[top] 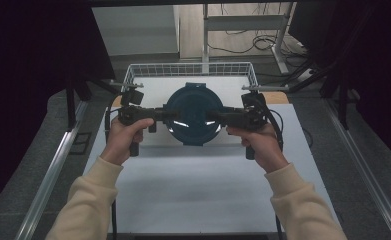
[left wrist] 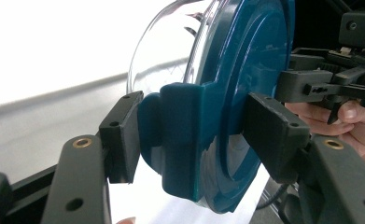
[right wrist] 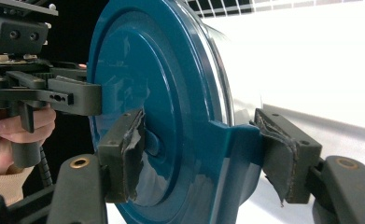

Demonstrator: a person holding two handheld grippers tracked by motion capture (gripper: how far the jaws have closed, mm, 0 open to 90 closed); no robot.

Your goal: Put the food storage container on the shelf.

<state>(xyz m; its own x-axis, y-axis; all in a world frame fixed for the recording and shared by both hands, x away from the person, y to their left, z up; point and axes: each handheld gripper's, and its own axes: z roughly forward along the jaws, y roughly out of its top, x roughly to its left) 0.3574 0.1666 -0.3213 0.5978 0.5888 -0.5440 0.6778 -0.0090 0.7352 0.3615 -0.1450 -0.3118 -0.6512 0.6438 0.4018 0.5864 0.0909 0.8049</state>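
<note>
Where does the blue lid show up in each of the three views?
High view: the lid sits mid-frame, between both grippers, before the wire basket.
Left gripper view: right of centre, edge-on between the jaws.
Right gripper view: left and centre, edge-on between the jaws.
Shared landmark: the white table.

We find no readable text, label, brand, number or sign. Teal lid [top: 193, 114] plain in all views we check; black gripper parts bare of markings; white table [top: 193, 190] and wire basket [top: 190, 69] carry no lettering we can make out.
</note>
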